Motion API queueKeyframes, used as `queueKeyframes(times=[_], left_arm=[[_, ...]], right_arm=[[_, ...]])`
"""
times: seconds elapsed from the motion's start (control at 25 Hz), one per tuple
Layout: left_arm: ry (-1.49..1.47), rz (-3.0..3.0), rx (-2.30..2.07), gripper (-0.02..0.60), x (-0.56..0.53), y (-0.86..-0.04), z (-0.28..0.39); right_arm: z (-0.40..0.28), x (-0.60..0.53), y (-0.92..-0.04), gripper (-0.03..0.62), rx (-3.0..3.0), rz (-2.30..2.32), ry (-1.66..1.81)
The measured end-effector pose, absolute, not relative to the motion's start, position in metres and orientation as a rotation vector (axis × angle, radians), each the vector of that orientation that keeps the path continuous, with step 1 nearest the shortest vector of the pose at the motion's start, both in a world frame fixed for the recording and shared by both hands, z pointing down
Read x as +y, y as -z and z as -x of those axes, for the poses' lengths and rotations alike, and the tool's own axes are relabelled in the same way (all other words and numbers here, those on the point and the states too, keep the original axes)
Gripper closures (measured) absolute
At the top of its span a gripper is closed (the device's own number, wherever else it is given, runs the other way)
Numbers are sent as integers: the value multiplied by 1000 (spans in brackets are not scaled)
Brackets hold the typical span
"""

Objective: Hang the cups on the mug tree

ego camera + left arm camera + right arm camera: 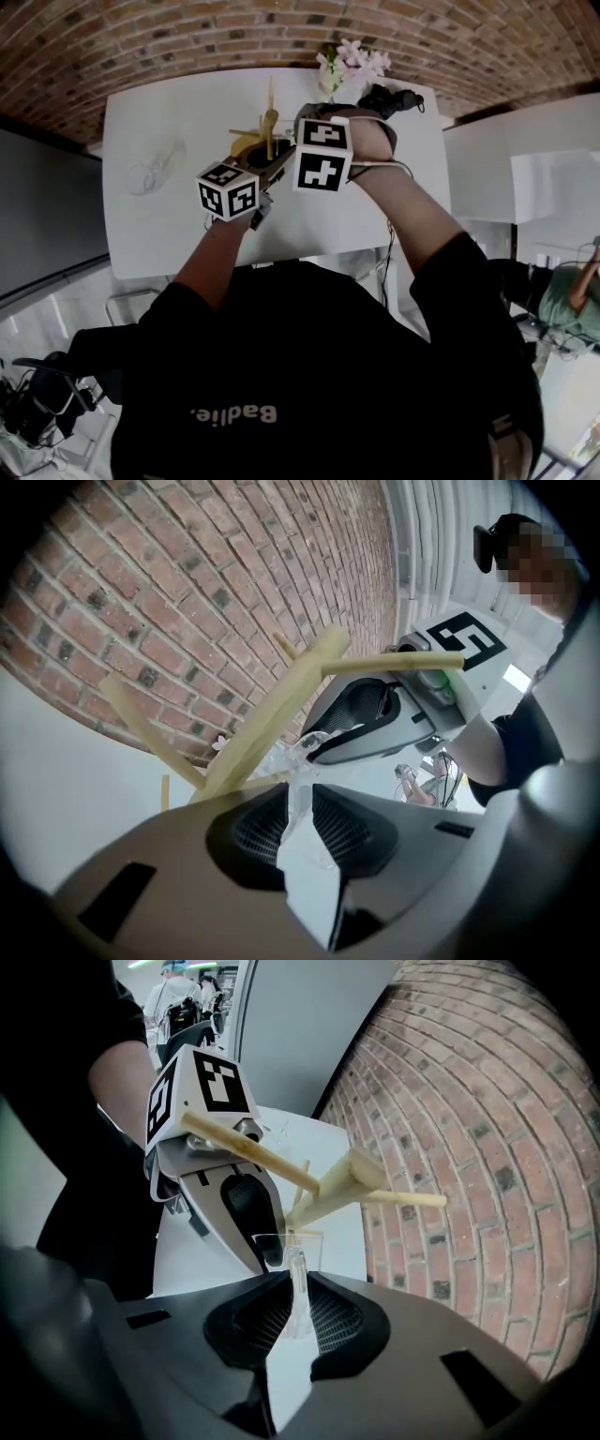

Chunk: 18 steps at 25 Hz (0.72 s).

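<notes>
— Right gripper [294,1277], condition?
— I hold it nearly closed, pads pinching the clear cup [305,1246], just beside the mug tree [342,1180].
— Left gripper [299,789]?
— Likewise narrow, clamped on that same cup, facing my right one beside the tree.

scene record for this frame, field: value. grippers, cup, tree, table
left gripper: shut on the rim of the clear cup
right gripper: shut on the clear cup's handle
clear cup: held off the table by both grippers, close to the mug tree, not yet on a peg
mug tree: wooden, stands on the table
table: white, flowers at its far edge by the brick wall
</notes>
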<state>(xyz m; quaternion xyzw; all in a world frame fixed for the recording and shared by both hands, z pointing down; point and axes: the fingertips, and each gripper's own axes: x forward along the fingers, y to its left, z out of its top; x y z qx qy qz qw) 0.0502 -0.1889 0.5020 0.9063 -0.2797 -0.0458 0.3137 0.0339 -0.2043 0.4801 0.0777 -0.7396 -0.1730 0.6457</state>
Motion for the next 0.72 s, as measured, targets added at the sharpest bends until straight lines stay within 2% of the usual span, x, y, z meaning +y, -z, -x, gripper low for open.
queueKeyframes(times=[0.72], left_arm=[[327, -2204, -680, 492, -193, -504, -36]], right_arm=[[-13, -207, -482, 525, -1784, -30, 239]])
